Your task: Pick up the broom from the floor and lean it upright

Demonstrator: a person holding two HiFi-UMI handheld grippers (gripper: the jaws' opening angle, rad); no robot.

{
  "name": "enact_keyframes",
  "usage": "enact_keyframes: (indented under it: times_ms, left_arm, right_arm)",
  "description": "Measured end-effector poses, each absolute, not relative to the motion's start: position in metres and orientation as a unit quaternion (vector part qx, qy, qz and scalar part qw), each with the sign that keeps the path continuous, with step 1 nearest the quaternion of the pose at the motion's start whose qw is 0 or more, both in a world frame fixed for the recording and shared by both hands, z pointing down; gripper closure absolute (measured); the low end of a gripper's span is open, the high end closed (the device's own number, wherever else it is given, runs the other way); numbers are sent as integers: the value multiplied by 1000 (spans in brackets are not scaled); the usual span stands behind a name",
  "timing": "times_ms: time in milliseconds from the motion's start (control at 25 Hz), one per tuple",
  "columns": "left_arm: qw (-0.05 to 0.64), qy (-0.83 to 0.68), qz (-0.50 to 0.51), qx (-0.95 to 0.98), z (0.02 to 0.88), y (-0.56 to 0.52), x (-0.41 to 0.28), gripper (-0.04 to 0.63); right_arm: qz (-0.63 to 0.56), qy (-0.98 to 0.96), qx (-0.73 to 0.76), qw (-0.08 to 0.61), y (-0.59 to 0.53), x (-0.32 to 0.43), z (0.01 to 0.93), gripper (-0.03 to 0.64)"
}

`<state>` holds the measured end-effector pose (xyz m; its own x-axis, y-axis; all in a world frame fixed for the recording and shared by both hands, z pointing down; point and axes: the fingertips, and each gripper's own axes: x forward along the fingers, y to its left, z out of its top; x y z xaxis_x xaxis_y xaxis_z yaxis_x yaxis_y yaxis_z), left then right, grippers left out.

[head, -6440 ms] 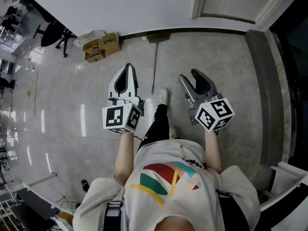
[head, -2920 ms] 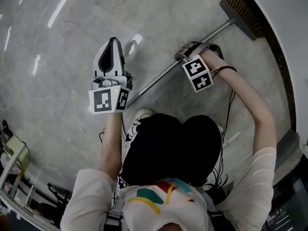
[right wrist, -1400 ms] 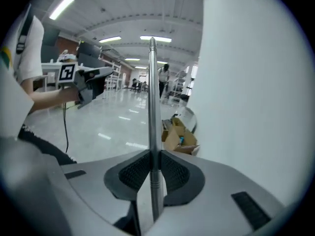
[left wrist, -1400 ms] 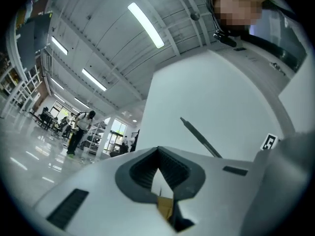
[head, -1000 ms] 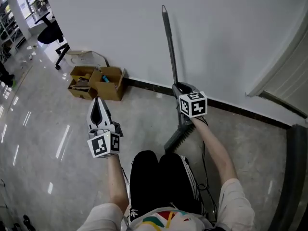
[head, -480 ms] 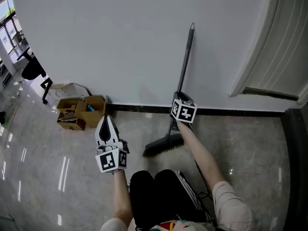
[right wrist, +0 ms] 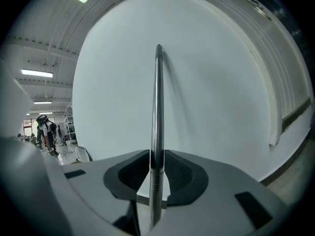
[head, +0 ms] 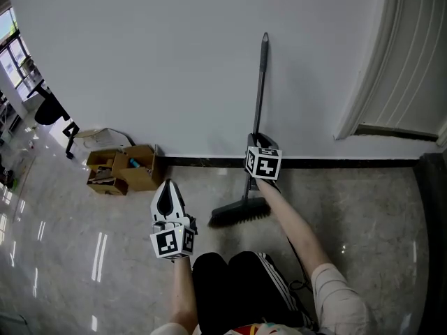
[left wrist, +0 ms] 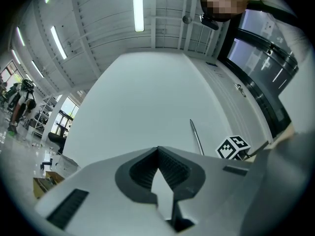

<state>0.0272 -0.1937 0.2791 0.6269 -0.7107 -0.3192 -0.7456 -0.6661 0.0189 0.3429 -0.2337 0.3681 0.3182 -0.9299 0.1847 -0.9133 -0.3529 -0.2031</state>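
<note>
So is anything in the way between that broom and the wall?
Nothing visible. The broom, gripped by the right gripper, stands nearly upright right at the wall, bristles on the floor. The cardboard boxes sit off to the left, clear of it.

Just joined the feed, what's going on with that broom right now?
The right gripper is clamped on the metal handle of the long broom with a dark brush head. It holds the broom upright at the white wall, with the brush on the grey stone floor. The left gripper is shut and empty, off to one side. The broom is not yet released.
</note>
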Motion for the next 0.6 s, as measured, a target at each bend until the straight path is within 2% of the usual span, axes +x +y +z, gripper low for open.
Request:
enact_keyframes:
  times_ms: [80,240,600]
  left_arm:
    - [55,404,147,-901,283,-193,30,549]
    - [49,399,149,-903,283,-192,41,549]
    - [34,372,151,-915,303,-193,80,549]
  right_arm:
    - [-124,566,-814,35,-229,344,365,535]
    - [-62,551,-832,-13,-218,345,348,522]
    - [43,641,-766,28,-197,284,304,520]
